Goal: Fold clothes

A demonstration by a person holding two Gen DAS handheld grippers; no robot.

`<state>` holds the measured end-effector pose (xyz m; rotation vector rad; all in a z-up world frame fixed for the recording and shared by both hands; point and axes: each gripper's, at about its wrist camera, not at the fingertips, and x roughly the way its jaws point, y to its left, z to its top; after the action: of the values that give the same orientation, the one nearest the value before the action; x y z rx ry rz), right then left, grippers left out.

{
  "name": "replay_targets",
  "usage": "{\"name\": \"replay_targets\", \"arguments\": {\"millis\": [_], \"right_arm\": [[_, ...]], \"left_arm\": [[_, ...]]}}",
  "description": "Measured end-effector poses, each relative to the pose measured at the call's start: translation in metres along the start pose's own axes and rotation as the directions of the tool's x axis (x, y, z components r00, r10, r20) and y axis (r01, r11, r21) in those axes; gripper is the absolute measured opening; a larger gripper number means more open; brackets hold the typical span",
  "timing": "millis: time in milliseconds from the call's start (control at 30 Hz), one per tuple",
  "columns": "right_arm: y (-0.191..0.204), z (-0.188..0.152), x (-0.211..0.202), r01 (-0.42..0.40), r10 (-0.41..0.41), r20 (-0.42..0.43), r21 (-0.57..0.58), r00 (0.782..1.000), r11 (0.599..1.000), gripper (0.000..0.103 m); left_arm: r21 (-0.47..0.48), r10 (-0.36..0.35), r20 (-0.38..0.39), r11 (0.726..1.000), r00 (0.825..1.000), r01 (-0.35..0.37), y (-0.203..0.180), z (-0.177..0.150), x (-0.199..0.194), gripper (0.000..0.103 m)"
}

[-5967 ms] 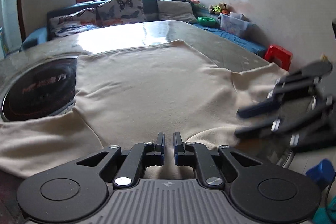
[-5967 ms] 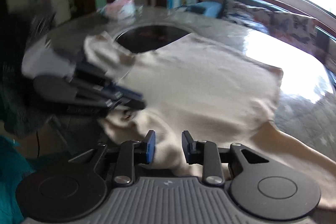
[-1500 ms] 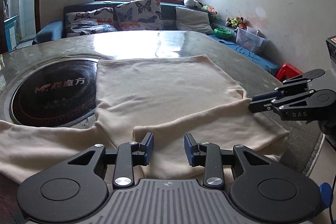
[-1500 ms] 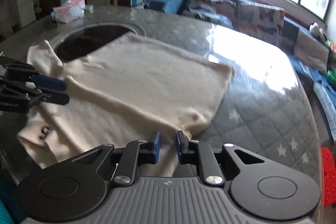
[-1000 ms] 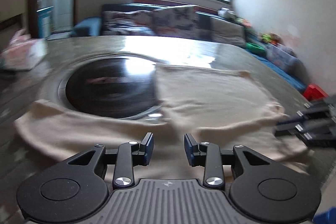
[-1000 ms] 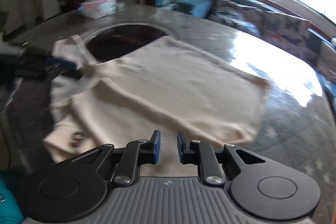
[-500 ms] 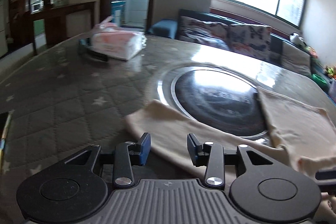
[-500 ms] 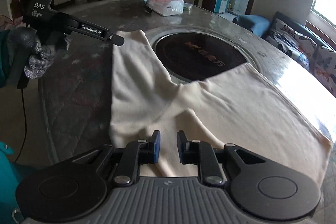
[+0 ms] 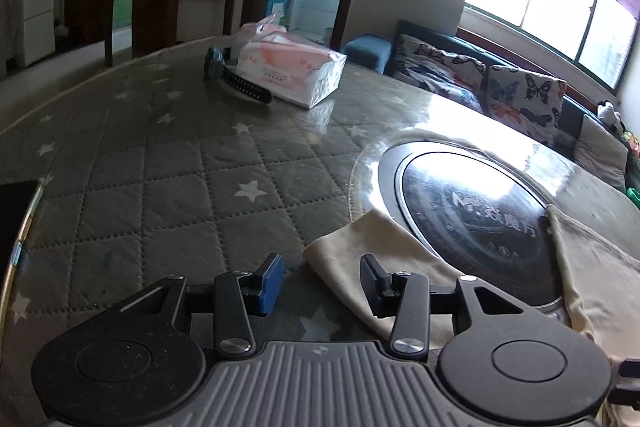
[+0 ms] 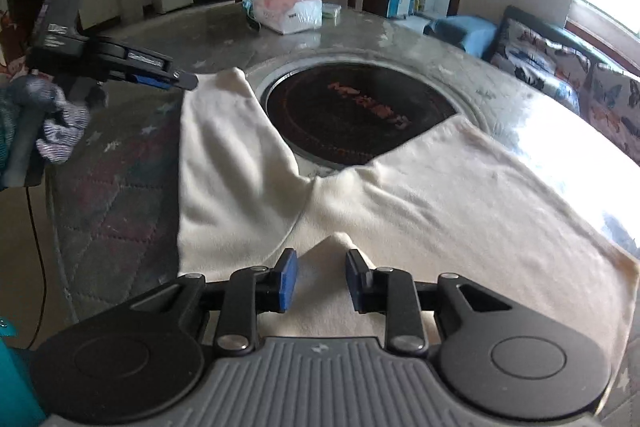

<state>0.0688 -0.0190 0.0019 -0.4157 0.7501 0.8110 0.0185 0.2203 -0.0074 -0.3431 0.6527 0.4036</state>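
The cream long-sleeved knit top (image 10: 420,211) lies spread on the round glass-topped table (image 9: 160,155), one sleeve (image 10: 224,163) stretched out beside the black inset hob (image 10: 352,115). The left gripper (image 9: 322,281), fingers apart, hangs just over that sleeve's cuff (image 9: 360,247); the right gripper (image 10: 318,281), fingers also apart and holding nothing, sits over a small raised peak of cloth near the collar. I judge the sleeve fold is next: pinch the cuff squarely, lift low, and carry it across the body while the right keeps the cloth flat
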Motion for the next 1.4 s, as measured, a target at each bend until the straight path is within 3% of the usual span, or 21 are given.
{"name": "replay_targets", "arguments": {"millis": [167,200,267,333,433,567,633,767,1000,1267,1400], "right_arm": [[-0.002,-0.001,-0.013,0.022,-0.022,0.029,-0.003,0.999,1.000,0.027],[-0.003,-0.001,-0.016,0.027,-0.027,0.035,0.002,0.999,1.000,0.027],[-0.006,-0.002,-0.022,0.037,-0.038,0.046,0.014,0.998,0.999,0.027],[-0.009,-0.003,-0.027,0.047,-0.048,0.058,0.025,0.997,0.999,0.027],[-0.015,-0.008,-0.041,0.067,-0.071,0.082,0.056,0.994,0.996,0.027],[-0.029,-0.021,-0.059,0.108,-0.119,0.102,0.111,0.988,0.988,0.027],[-0.037,-0.028,-0.067,0.129,-0.145,0.110,0.141,0.983,0.981,0.027],[-0.053,-0.043,-0.085,0.170,-0.198,0.123,0.202,0.973,0.964,0.027],[-0.079,-0.073,-0.114,0.235,-0.286,0.130,0.309,0.949,0.922,0.027],[-0.098,-0.101,-0.131,0.271,-0.342,0.114,0.402,0.933,0.875,0.027],[-0.104,-0.108,-0.131,0.280,-0.353,0.099,0.430,0.930,0.858,0.027]], "left_arm": [[0.021,0.000,-0.005,1.000,1.000,0.000,-0.008,-0.001,0.006,0.036],[0.020,0.002,-0.004,1.000,1.000,-0.002,-0.009,-0.001,0.007,0.032],[0.008,0.007,-0.001,1.000,1.000,-0.007,-0.008,-0.001,0.008,0.013],[-0.009,-0.005,0.007,1.000,1.000,0.005,-0.006,-0.001,0.007,0.006],[-0.013,-0.036,0.032,0.999,0.999,0.036,-0.010,0.000,-0.006,0.005],[0.020,-0.149,0.081,0.989,0.985,0.148,-0.037,0.006,-0.042,0.005],[0.063,-0.226,0.106,0.973,0.968,0.221,-0.059,0.009,-0.065,0.005],[0.151,-0.380,0.123,0.920,0.917,0.361,-0.108,0.007,-0.104,0.005],[0.290,-0.599,0.043,0.774,0.800,0.563,-0.193,-0.021,-0.140,0.005],[0.318,-0.698,-0.138,0.641,0.703,0.699,-0.259,-0.068,-0.120,0.006],[0.335,-0.683,-0.238,0.609,0.690,0.719,-0.271,-0.090,-0.105,0.010]]}}
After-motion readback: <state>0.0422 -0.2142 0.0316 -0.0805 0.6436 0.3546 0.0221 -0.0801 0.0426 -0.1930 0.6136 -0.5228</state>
